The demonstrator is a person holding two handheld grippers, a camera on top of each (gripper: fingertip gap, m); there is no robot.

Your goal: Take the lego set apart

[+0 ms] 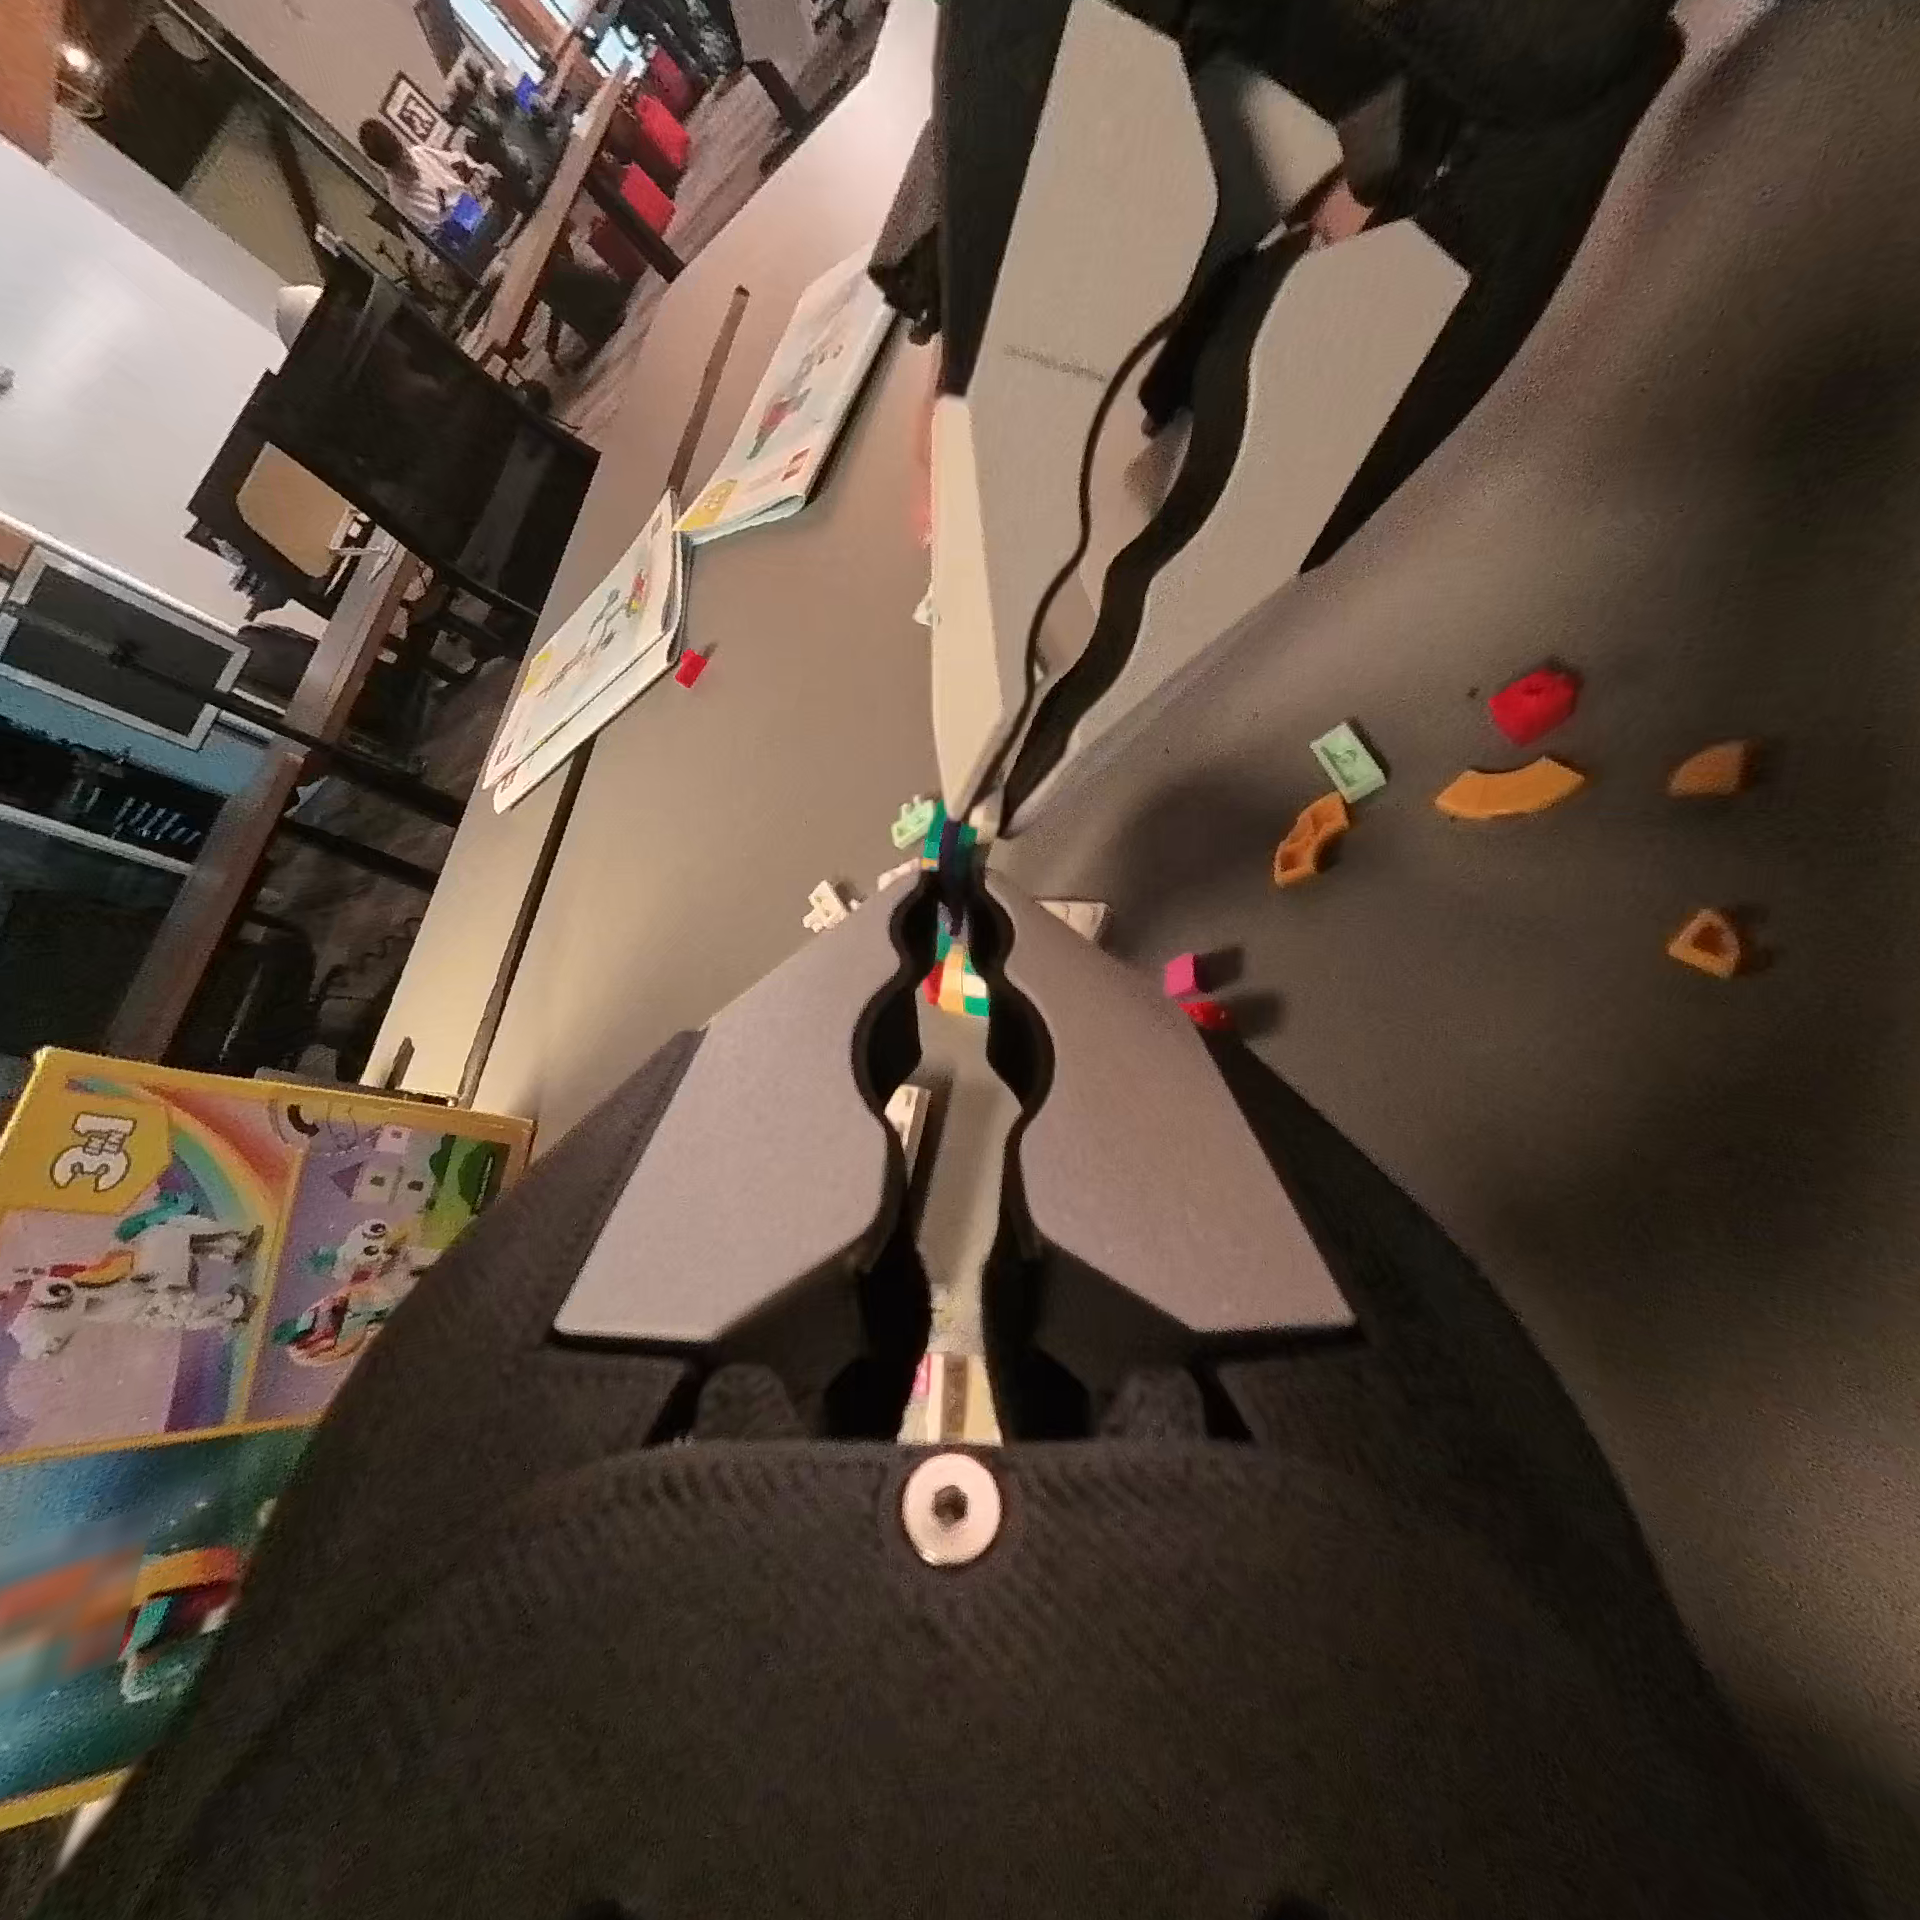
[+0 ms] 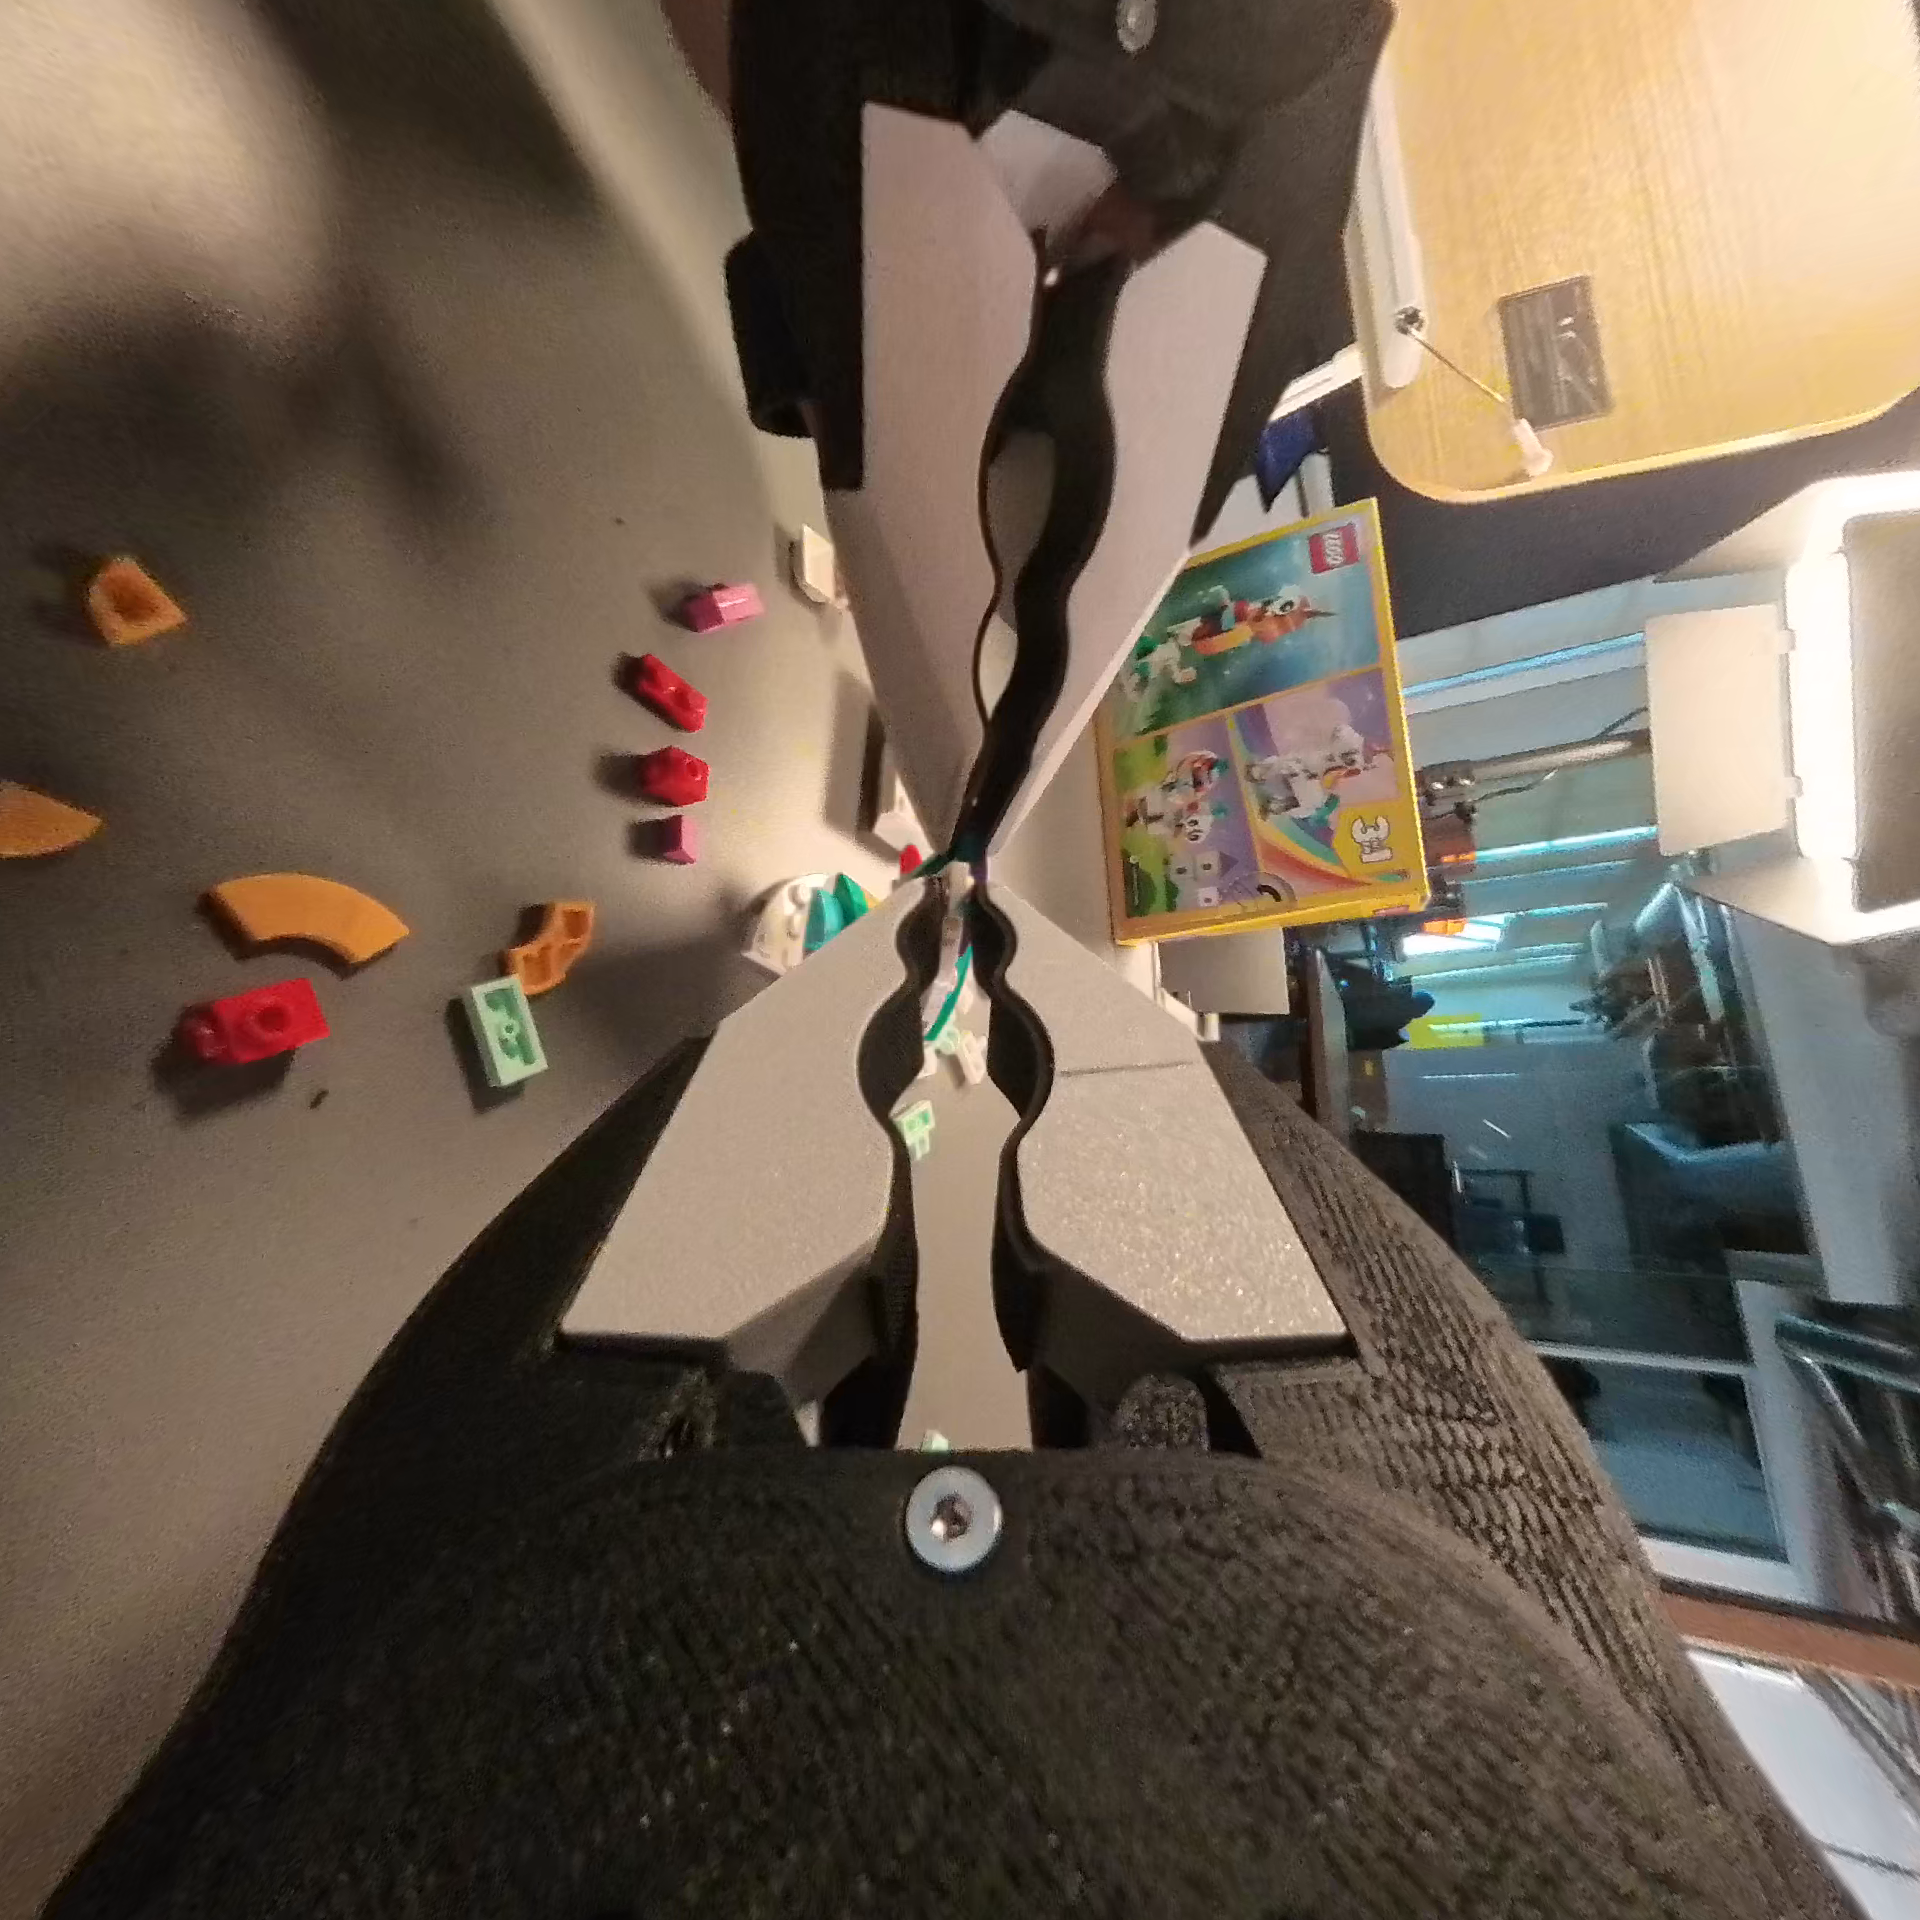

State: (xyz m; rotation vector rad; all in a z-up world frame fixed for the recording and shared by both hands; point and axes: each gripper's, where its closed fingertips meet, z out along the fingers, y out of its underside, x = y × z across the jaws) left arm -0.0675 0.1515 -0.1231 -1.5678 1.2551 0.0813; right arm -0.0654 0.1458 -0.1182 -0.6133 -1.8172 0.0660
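Grey, wavy-edged fingers of the left gripper [image 1: 951,894] are nearly closed on a small multicoloured lego cluster [image 1: 954,971] — teal, white, red and yellow bricks held above the table [image 1: 748,644]. Tip to tip with it, the right gripper [image 2: 951,888] pinches the same cluster [image 2: 951,935] from the opposite side, its fingers equally close together.

The two grippers and their fingers hide most of the cluster; only slivers of it show through the gaps, so its shape is hard to make out.

Loose pieces lie on the grey mat [image 2: 312,416] beside the grippers: an orange arch [image 2: 307,914], a smaller orange curve [image 2: 551,940], a mint plate [image 2: 504,1034], red bricks [image 2: 249,1023], and a pink brick [image 2: 722,605]. A white and teal lump [image 2: 805,914] sits just beside the right gripper's tips.

Farther off, two open booklets [image 1: 592,655] lie on the table and the yellow box [image 2: 1262,727] stands upright near its edge; what it holds cannot be seen.
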